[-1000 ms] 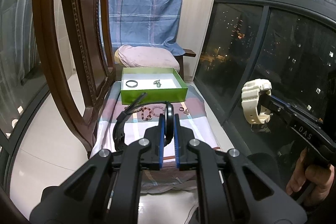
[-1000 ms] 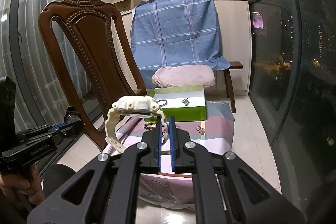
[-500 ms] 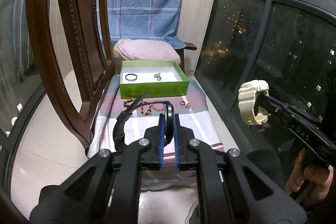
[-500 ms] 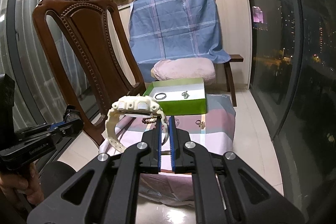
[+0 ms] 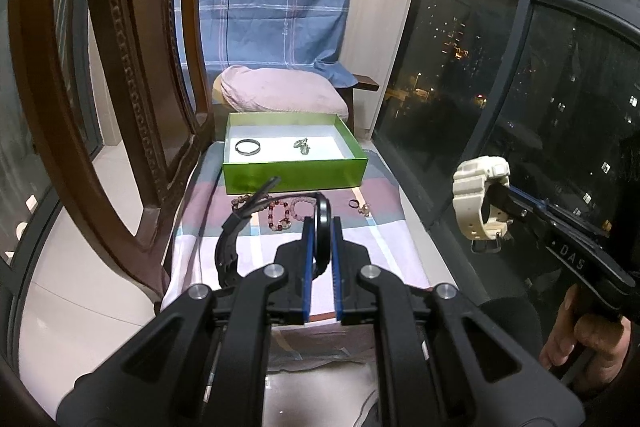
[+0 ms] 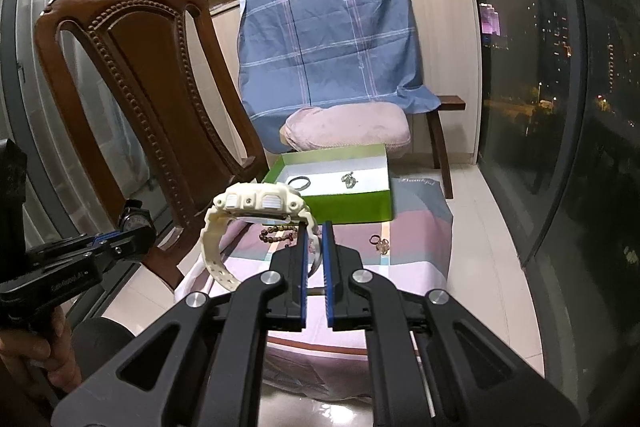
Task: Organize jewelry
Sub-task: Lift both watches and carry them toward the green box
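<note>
My left gripper (image 5: 321, 223) is shut on a black watch (image 5: 228, 247), with the watch face pinched between the blue pads and the strap hanging left. My right gripper (image 6: 314, 231) is shut on the strap of a white watch (image 6: 260, 203); it shows as well in the left wrist view, the white watch (image 5: 478, 203) held high at the right. Both hang over the near end of the cloth-covered bench (image 5: 380, 227). Ahead stands an open green box (image 5: 294, 177) holding a bangle (image 5: 248, 147) and a pendant (image 5: 302, 147). Beaded bracelets (image 5: 280, 213) and rings (image 5: 358, 206) lie before it.
A carved wooden chair (image 6: 160, 87) stands close on the left of the bench. A pink pillow (image 5: 280, 95) and a blue checked cloth (image 6: 328, 39) lie behind the box. Dark window glass (image 6: 560, 107) runs along the right. A person's hand (image 5: 580, 327) grips the right handle.
Both grippers have moved forward toward the bench, each still holding its watch. The green box and the beads now look nearer and larger.
</note>
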Tool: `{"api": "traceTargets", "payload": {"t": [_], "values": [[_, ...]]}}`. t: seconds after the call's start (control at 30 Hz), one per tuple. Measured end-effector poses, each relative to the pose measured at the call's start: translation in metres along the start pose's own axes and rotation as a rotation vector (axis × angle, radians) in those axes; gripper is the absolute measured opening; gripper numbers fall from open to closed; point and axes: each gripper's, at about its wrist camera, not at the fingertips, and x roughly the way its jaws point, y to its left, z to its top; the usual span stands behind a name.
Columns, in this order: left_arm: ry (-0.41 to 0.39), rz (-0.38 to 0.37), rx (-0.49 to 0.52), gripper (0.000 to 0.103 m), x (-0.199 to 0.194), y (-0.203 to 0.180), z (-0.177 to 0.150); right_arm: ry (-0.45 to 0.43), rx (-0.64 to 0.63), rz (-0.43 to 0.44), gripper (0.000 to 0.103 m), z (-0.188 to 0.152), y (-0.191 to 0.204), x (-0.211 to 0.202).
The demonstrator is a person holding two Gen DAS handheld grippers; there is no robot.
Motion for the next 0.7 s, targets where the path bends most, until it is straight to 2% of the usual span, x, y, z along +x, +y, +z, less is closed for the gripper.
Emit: {"api": "traceTargets", "payload": {"t": [0.7], "values": [[0.048, 0.014, -0.02, 0.008, 0.026, 0.014, 0.001, 0.043, 0.01, 0.004, 0.007, -0.007, -0.009, 0.035]]}}
